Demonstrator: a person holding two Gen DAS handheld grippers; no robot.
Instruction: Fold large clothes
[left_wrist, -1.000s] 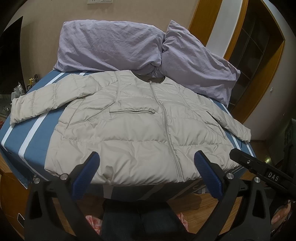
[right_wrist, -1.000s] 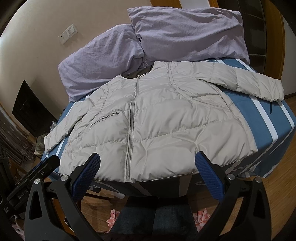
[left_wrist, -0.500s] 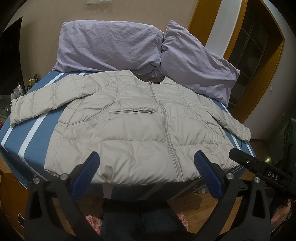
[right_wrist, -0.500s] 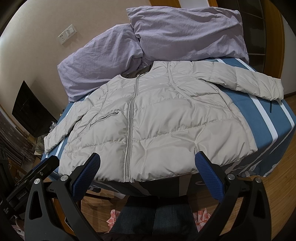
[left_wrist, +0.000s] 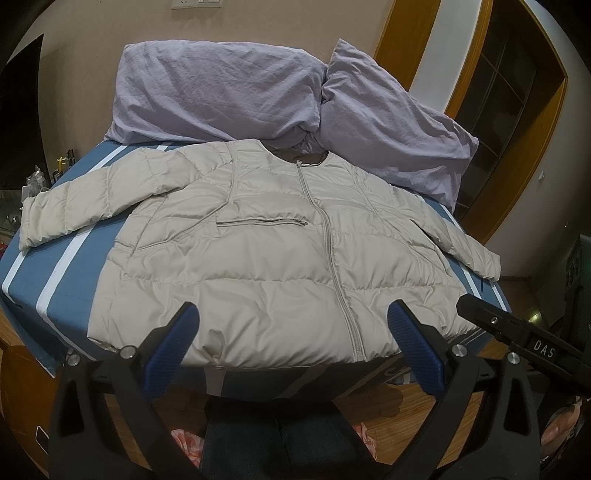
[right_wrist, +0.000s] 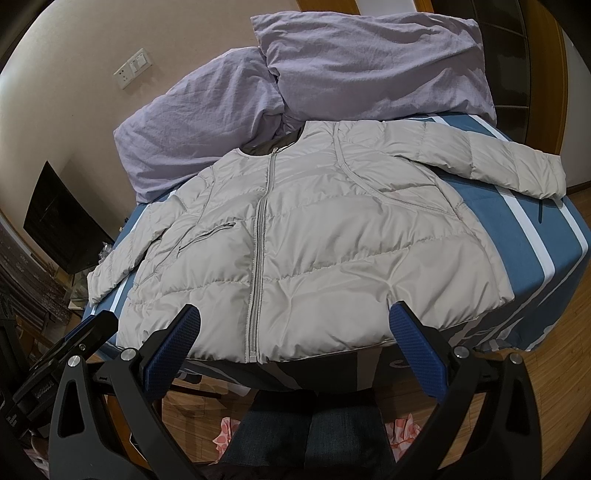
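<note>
Beige puffer jacket (left_wrist: 273, 258), zipped, flat

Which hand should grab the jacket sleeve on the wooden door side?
Right. The right tool is open and sits on that side of the jacket, nearer that sleeve; the left tool would have to cross the whole jacket.

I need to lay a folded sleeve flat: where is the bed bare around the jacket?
Bare striped sheet lies below the left sleeve, and more below the right sleeve. The jacket fills the middle; pillows crowd the head.
</note>
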